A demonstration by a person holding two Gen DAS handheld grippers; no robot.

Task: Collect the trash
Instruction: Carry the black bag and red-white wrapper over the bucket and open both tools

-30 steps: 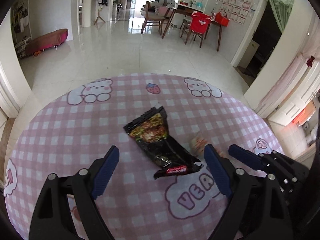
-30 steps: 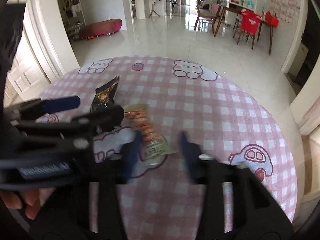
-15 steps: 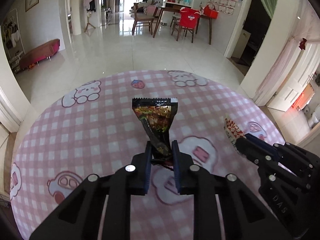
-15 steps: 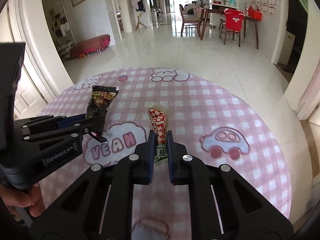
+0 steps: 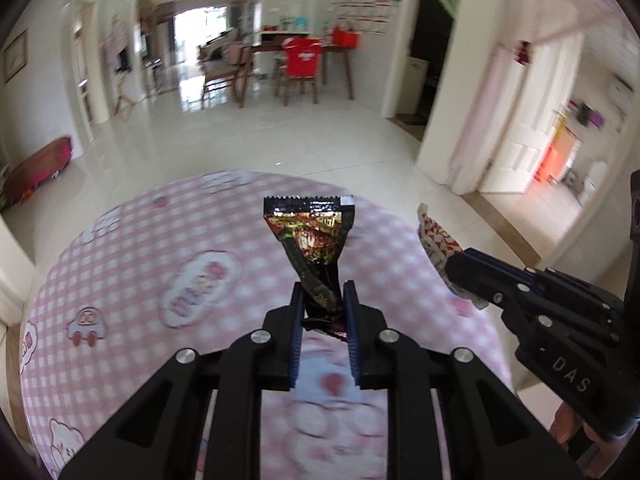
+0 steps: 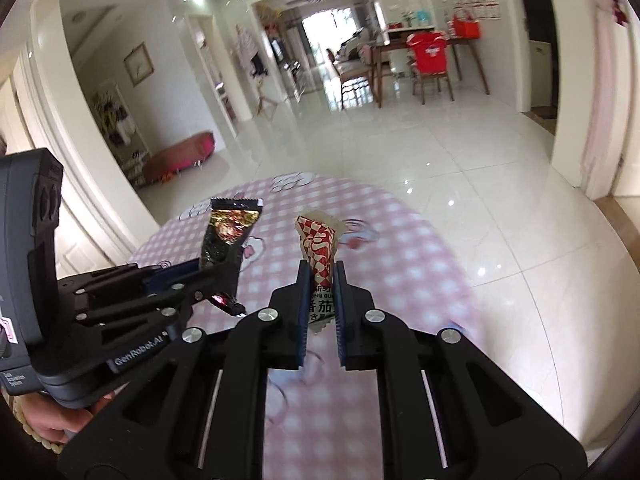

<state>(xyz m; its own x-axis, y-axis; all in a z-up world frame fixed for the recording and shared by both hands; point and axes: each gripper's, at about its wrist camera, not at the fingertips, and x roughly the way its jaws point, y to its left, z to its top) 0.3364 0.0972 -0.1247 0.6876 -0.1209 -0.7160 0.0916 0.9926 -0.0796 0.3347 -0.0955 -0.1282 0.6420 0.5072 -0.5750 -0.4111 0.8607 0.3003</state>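
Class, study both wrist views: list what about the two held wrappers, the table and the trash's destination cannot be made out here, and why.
- Black wrapper, left view: its lower end is hidden between the left tongs.
- Red-and-white wrapper, right view: its printed text is partly covered by the right tongs.
- Tablecloth, both views: cartoon prints smeared by motion blur.
- A trash bin: in neither view, so the destination is unknown.
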